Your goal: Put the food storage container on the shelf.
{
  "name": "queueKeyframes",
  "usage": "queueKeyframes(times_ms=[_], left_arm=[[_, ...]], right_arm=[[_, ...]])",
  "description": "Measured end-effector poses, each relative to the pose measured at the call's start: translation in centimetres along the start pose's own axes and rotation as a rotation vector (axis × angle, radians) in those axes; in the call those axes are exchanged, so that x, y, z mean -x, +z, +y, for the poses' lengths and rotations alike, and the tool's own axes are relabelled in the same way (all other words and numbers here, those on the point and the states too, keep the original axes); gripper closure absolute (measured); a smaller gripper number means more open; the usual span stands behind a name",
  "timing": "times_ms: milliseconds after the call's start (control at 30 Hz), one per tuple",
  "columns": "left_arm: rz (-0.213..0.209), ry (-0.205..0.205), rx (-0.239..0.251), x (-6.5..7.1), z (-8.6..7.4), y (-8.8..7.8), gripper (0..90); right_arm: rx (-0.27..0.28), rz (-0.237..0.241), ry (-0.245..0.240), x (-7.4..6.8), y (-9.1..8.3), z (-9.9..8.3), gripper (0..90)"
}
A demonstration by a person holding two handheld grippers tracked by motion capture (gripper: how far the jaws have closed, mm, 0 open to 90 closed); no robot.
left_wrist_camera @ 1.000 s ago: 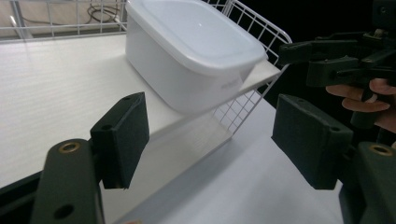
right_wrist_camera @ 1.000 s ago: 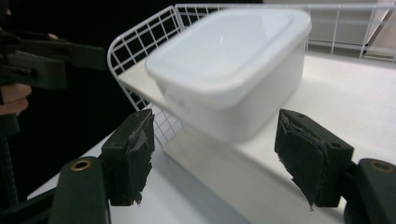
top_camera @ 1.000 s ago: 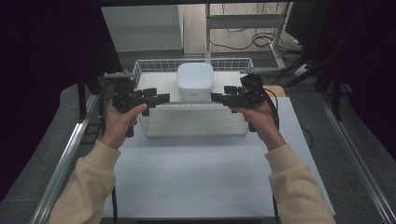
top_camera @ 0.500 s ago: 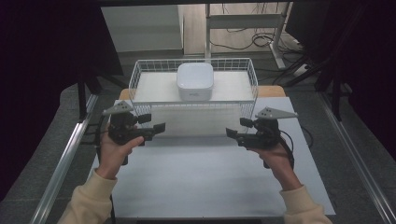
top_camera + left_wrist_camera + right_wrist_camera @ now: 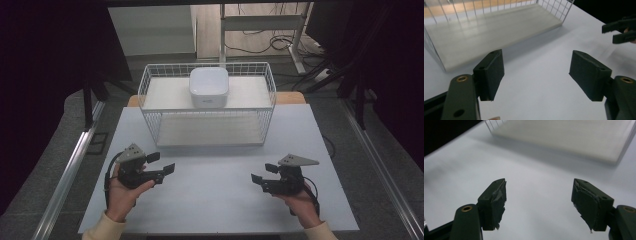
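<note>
Ahead of the left gripper (image 5: 537, 75) the basket (image 5: 499, 27) runs off the frame's top, and beyond the right gripper (image 5: 539, 205) its tray blurs out at the edge.

White table (image 5: 215, 200), grey floor (image 5: 50, 150), desk legs (image 5: 260, 22), cables (image 5: 260, 45) behind

From my remote station: a white wire basket (image 5: 207, 107) stands upright at the counter's (image 5: 215, 185) far edge, open side up, with a white square box (image 5: 209, 86) resting across its rim at the middle.
</note>
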State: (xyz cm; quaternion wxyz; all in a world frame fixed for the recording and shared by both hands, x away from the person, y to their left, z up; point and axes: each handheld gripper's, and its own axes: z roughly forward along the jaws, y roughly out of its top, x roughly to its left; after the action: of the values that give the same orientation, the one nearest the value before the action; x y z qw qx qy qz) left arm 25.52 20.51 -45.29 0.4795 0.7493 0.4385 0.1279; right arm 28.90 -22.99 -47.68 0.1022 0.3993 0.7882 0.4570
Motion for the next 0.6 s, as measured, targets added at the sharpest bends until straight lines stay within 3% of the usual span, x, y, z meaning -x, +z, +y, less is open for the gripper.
queueKeyframes(times_ms=[33,100,200,400,600], left_arm=[[-0.008,-0.003,-0.046,-0.3,-0.9,0.6,28.1],[0.003,-0.016,-0.064,-0.6,-1.9,1.0,28.7],[0.007,-0.027,-0.108,-0.9,-3.1,1.7,29.3],[0.022,-0.006,-0.099,-0.8,-3.1,1.8,29.3],[0.019,-0.044,-0.07,-1.1,-2.9,1.5,29.2]], right_arm=[[-0.022,-0.001,0.0,0.1,0.3,-0.5,28.2],[-0.056,-0.031,-0.035,0.0,0.8,-1.2,28.2],[-0.072,-0.033,-0.046,-0.1,1.3,-1.4,28.2],[-0.064,-0.03,-0.059,-0.1,1.3,-1.5,28.2],[-0.015,-0.034,-0.048,0.0,1.0,-1.4,28.3]])
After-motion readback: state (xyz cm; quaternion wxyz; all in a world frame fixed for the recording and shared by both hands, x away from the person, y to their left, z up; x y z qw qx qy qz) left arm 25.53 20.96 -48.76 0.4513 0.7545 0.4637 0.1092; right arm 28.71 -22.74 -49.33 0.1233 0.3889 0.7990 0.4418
